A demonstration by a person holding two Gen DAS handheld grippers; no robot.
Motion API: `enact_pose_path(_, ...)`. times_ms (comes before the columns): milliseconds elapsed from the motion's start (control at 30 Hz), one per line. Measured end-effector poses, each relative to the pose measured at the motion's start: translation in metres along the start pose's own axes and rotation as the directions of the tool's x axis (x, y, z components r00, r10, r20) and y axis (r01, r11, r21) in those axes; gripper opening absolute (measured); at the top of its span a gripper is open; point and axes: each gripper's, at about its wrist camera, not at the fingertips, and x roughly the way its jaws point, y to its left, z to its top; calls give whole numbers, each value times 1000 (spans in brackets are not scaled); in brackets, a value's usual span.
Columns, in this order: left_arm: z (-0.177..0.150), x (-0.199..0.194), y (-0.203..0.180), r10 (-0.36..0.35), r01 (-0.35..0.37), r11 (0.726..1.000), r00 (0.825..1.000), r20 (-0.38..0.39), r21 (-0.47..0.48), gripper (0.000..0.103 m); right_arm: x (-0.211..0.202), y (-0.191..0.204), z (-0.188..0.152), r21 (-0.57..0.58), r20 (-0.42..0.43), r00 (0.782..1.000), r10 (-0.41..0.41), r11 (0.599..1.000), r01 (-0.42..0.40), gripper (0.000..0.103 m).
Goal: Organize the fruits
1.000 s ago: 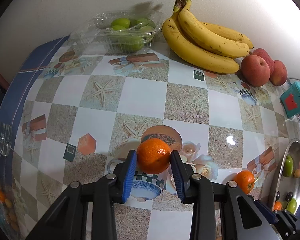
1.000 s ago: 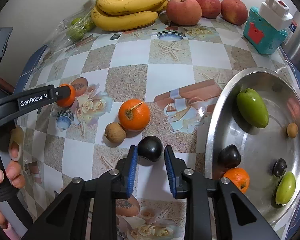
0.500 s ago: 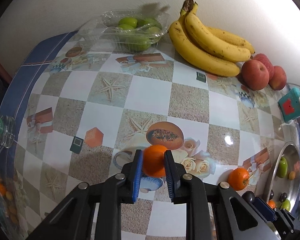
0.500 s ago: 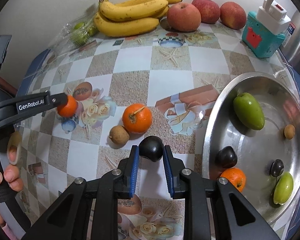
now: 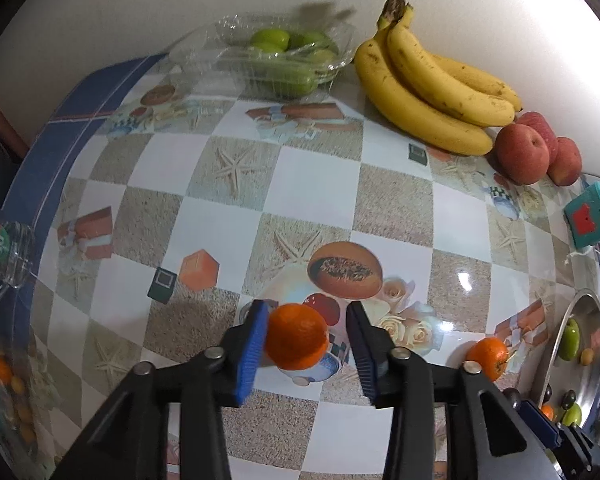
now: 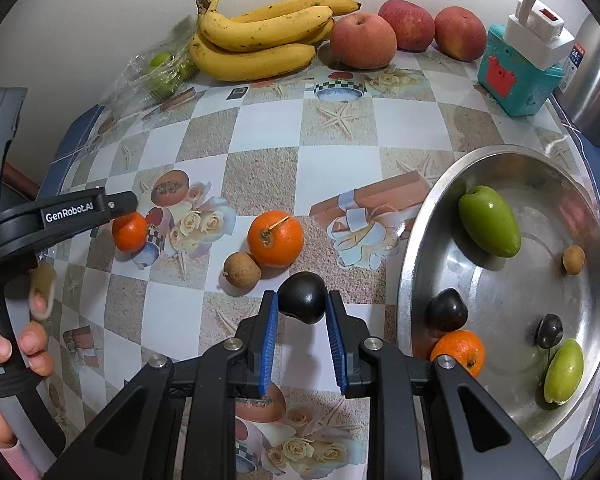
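- Left wrist view: the left gripper (image 5: 308,346) has parted its jaws since half a second ago, when they pinched the small orange (image 5: 297,337). The left blue pad now touches the fruit and the right pad stands clear, so the gripper is released. The orange sits on the table (image 5: 320,196) over a printed cup.
- Right wrist view: the right gripper (image 6: 302,330) has also widened. The dark plum (image 6: 303,297) lies between its ribbed blue pads near the tips; whether either pad still touches cannot be told.
- Materials: glossy checked oilcloth printed with starfish and roses; a dented steel bowl (image 6: 428,224) at 3 o'clock holding smooth green, dark and orange fruit.
- A stemmed orange (image 6: 275,238) touches a dull brown longan (image 6: 242,268) at its 7 o'clock.
- Bananas (image 6: 260,36) and apples (image 6: 363,40) line the wall at 12 o'clock.
- Hidden: the bowl's far edge is cut off; the green fruit in the clear tray (image 5: 276,56) blurs behind plastic.
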Motion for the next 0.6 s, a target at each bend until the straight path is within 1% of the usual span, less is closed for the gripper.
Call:
enact_pose_path(133, -2, 11, 2, 26, -26, 1000, 999, -24, -3, 46, 2, 1, 0, -2, -1, 1000, 3, 1000, -3, 25)
enact_pose_path(267, -6, 19, 1, 24, -24, 1000, 998, -55, -5, 46, 1, 0, 1, 2, 3, 1000, 5, 1000, -5, 25)
enact_pose_path(367, -6, 16, 1, 15, -15, 1000, 999, -46, -9, 42, 1, 0, 0, 5, 3, 1000, 5, 1000, -5, 25)
enact_pose_path(600, -8, 2, 4, -16, 15, 999, 999, -28, -28, 41, -4, 0, -2, 10, 19, 1000, 15, 1000, -15, 25)
